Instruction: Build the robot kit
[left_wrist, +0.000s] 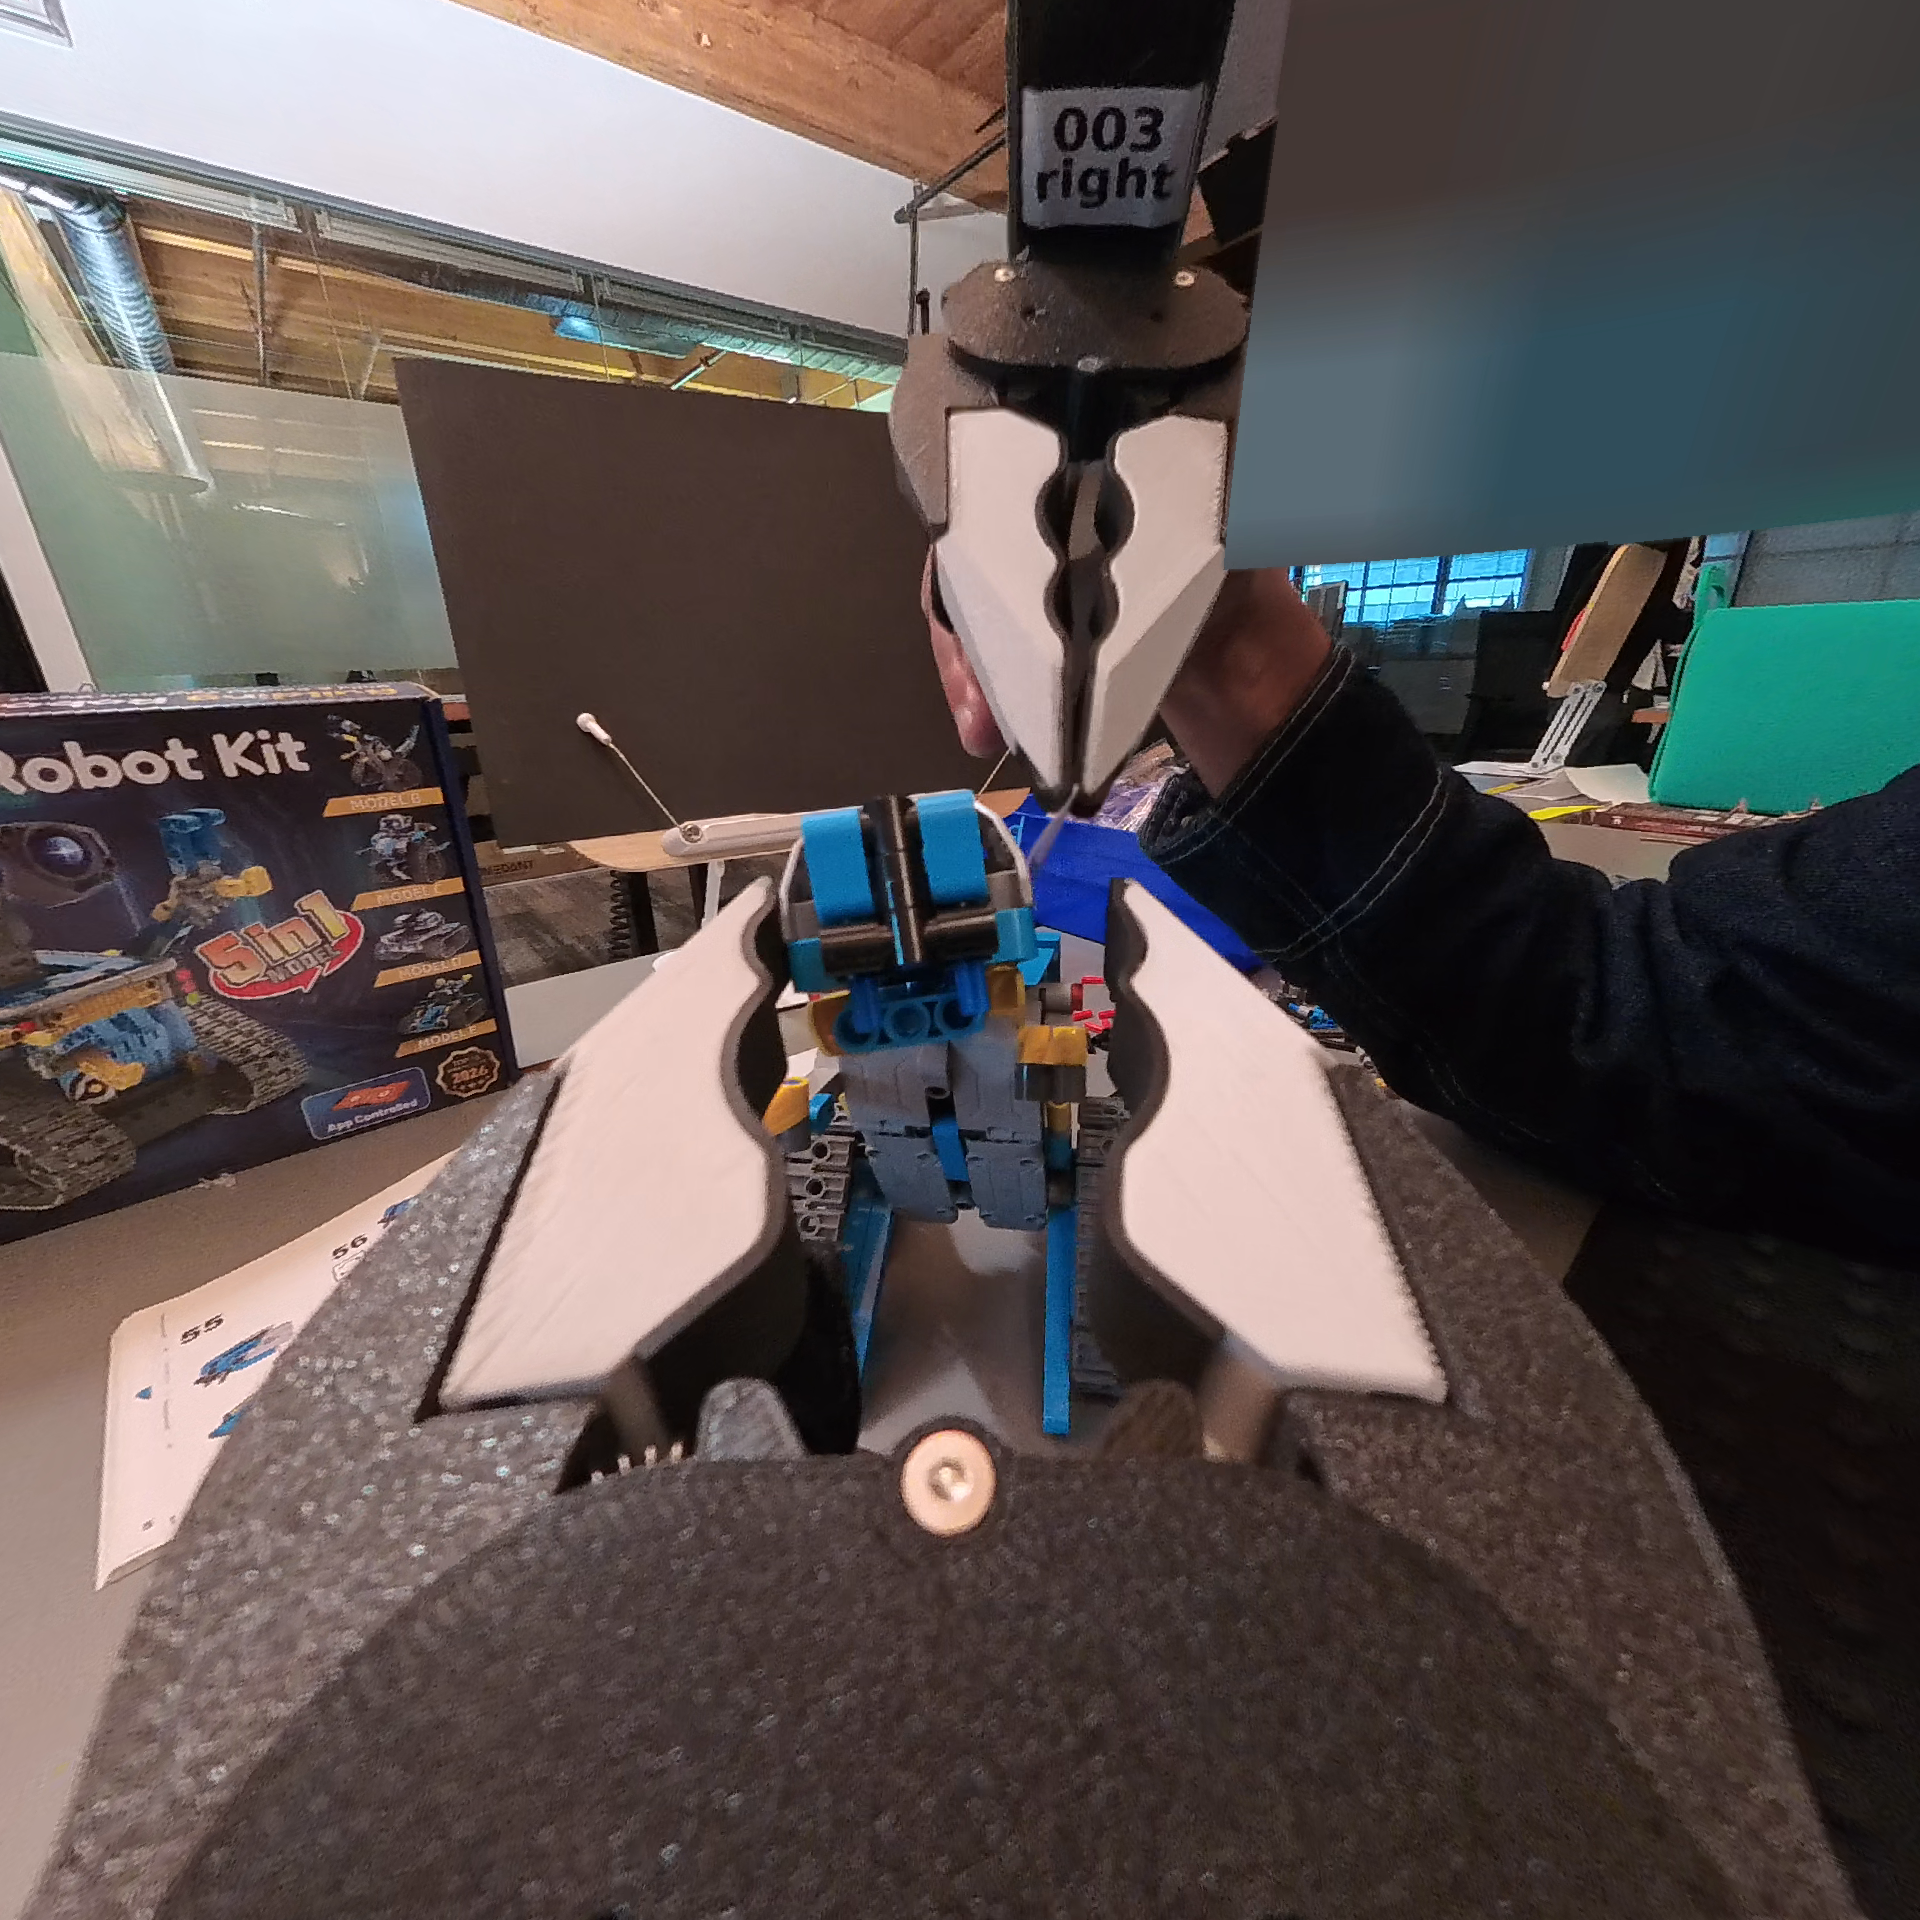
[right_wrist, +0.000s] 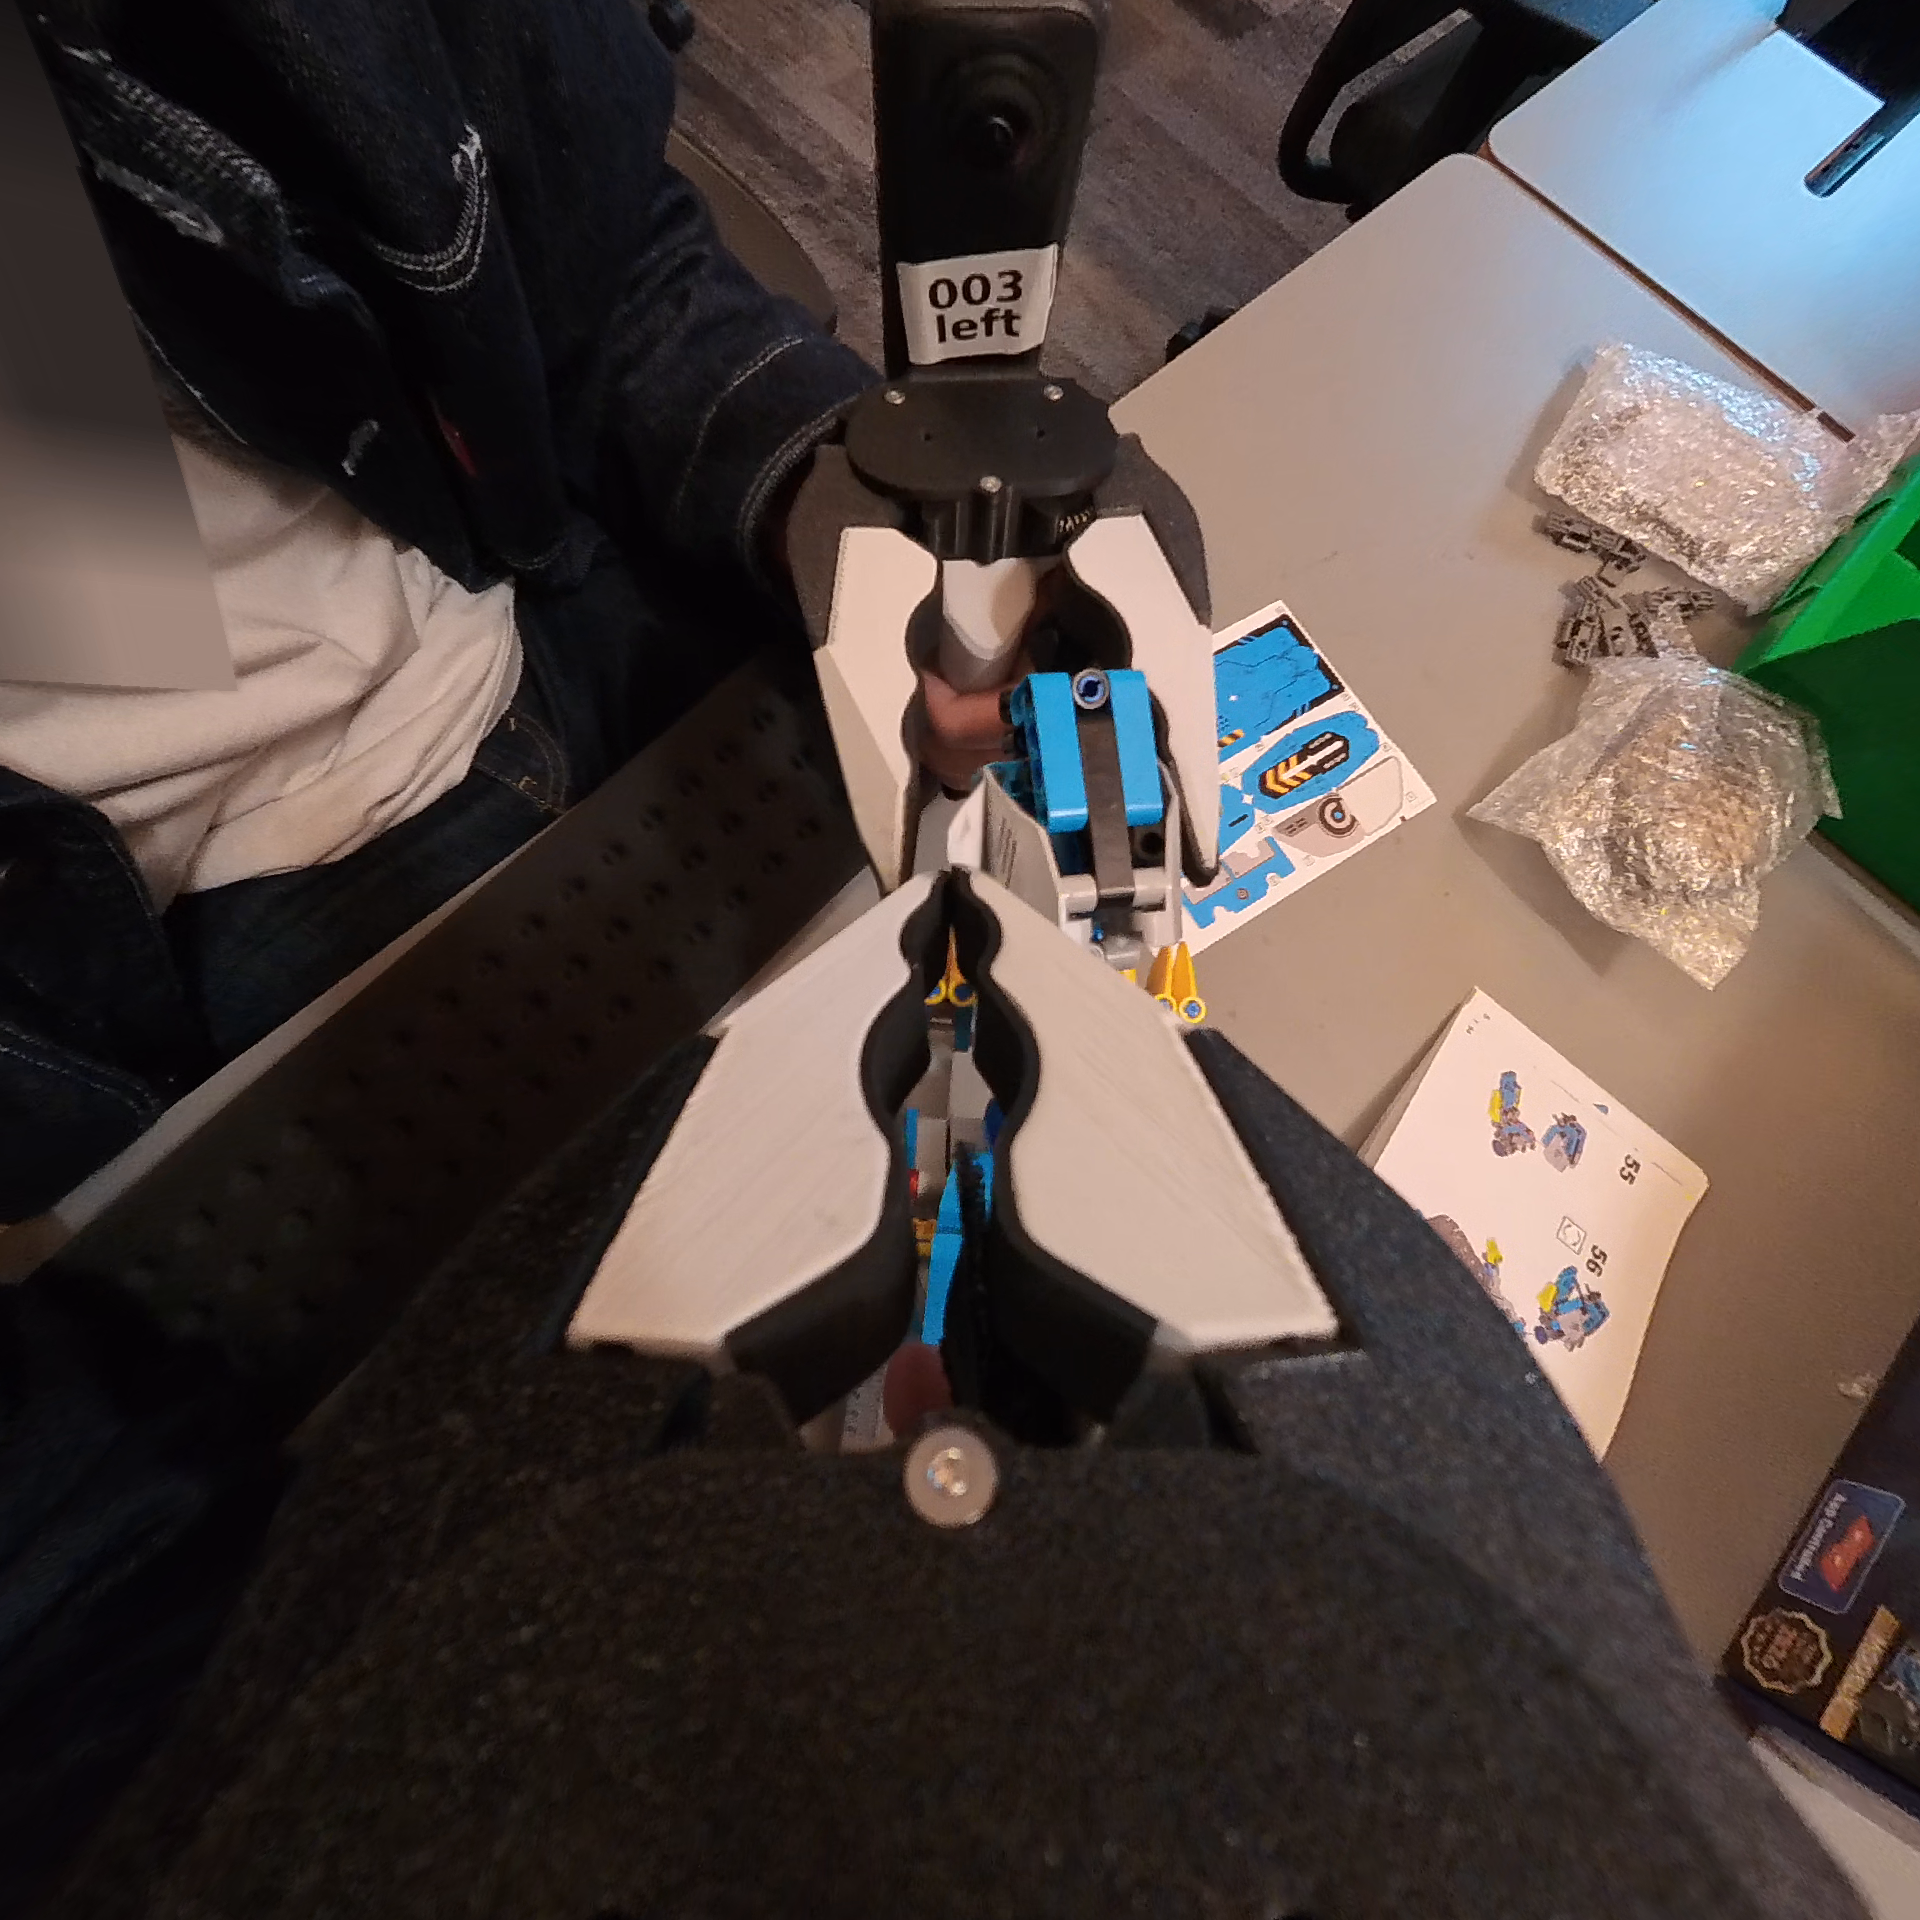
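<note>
A blue, grey and yellow brick-built robot model stands on the grey table. My left gripper is open, one finger on each side of the model's blue head, with a gap showing on one side. It also shows in the right wrist view. My right gripper is shut on a small white sticker and holds it against the side of the head. It comes down from above in the left wrist view, where the sticker shows as a thin white strip.
A sticker sheet, an open instruction booklet, two bubble-wrap bags and loose grey pieces lie on the table. The kit box stands left, beside a black board. A person's dark sleeve reaches in. Both grippers' tips are close together, under 4 cm apart.
</note>
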